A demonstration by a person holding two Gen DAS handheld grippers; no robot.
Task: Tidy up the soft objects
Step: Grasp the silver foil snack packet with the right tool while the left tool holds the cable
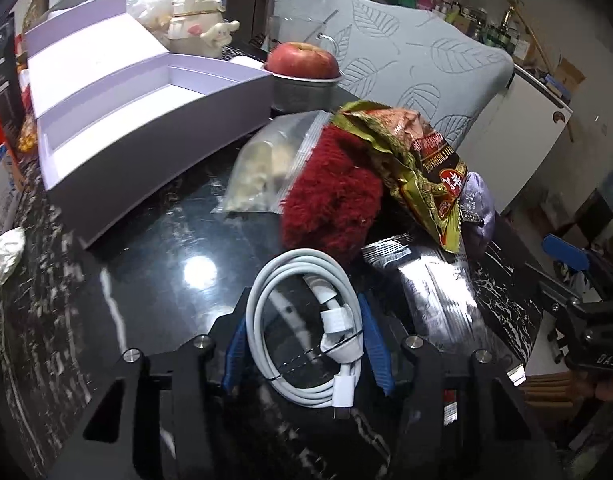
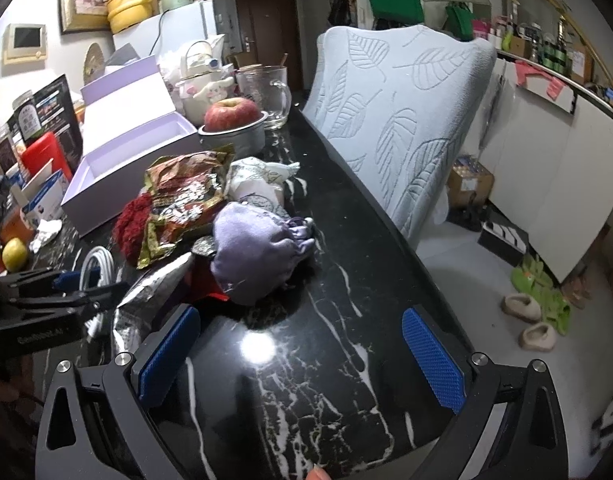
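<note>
Lavender box sits far left on the black marble counter, its trays looking bare, so I judge the sorting hardly begun. Heaped to its right wait the red fluffy piece, crinkled snack bag and purple pouch. Nearest, the left gripper pinches the white coiled cable, while the right gripper gapes wide, holding nothing.

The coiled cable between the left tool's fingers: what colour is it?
White; the coiled cable shows best in the left wrist view.
</note>
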